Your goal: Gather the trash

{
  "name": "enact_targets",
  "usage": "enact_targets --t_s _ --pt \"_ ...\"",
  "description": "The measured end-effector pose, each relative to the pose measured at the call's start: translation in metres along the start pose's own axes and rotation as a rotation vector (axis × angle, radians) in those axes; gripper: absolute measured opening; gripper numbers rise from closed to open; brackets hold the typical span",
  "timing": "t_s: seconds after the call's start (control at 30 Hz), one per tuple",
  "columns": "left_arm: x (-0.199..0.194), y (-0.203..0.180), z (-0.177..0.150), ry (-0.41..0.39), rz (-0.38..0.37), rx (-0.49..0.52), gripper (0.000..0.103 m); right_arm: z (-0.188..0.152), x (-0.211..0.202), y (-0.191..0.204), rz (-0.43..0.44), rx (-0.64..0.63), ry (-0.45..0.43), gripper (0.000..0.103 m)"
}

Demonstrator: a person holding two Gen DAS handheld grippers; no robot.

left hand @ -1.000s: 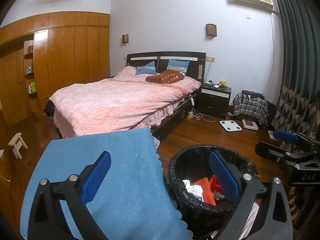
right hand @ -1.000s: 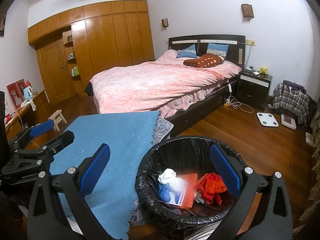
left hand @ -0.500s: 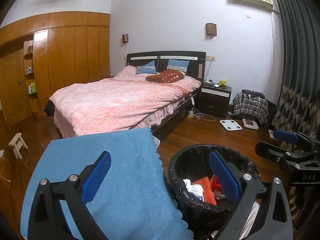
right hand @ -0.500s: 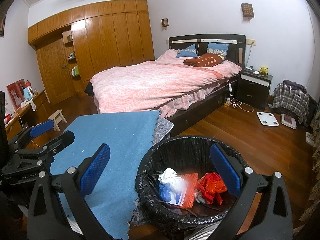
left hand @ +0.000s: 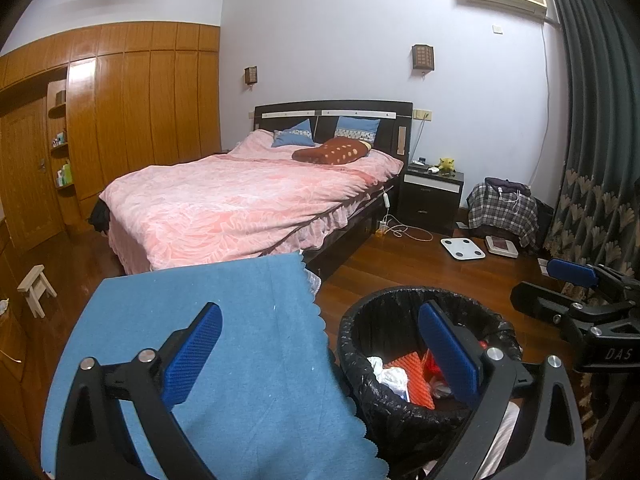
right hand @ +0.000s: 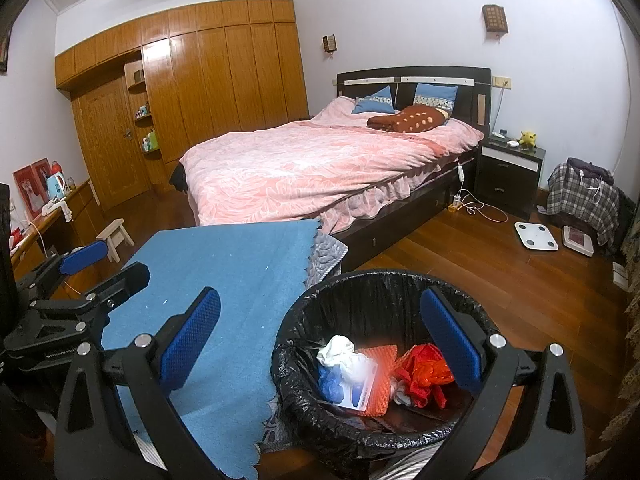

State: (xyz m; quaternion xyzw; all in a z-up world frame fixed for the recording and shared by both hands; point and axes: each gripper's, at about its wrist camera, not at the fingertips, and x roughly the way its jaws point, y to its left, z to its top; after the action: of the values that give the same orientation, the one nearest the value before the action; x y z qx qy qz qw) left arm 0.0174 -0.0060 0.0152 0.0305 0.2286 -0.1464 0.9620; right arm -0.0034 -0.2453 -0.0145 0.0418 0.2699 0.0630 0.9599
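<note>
We hold the left tool [left hand: 320, 354] over the edge of the blue cloth [left hand: 224, 360], its two blue pads spread wide with nothing between them — one pad above the cloth, the other above the bin [left hand: 384, 412]. The right tool [right hand: 320, 338] is just as wide apart and empty, one pad over the cloth and the other over the bin's far side. The bin is round, lined with a black bag, and stands on the wooden floor [right hand: 500, 280] just beside the desk that the blue cloth covers. The trash lies inside it: a crumpled white tissue [right hand: 336, 350], a white and blue packet [right hand: 354, 382] resting on an orange ridged sheet [right hand: 380, 384], and a bunched red wrapper [right hand: 420, 372] to the right of them. In the right wrist view the left tool shows at the left edge, over the cloth's near corner; in the left wrist view the right tool shows at the right edge, beyond the bin. Behind the desk stands a bed [left hand: 248, 200] with a pink cover, a dark nightstand [left hand: 434, 196] next to it — and a white scale [left hand: 462, 248] flat on the floor nearby.
</note>
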Motion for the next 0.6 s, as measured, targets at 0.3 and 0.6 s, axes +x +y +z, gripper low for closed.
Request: enact_targets --t_s 0.3,0.6 --pt "-0.0002 -0.0003 0.0006 0.001 0.000 0.001 0.097 0.0003 -0.0005 0.0006 0.000 0.000 0.000 0.097" --pt "-0.0001 -0.0019 0.0013 0.000 0.001 0.003 0.097 0.0008 -0.0002 0.0000 0.001 0.001 0.001 0.097"
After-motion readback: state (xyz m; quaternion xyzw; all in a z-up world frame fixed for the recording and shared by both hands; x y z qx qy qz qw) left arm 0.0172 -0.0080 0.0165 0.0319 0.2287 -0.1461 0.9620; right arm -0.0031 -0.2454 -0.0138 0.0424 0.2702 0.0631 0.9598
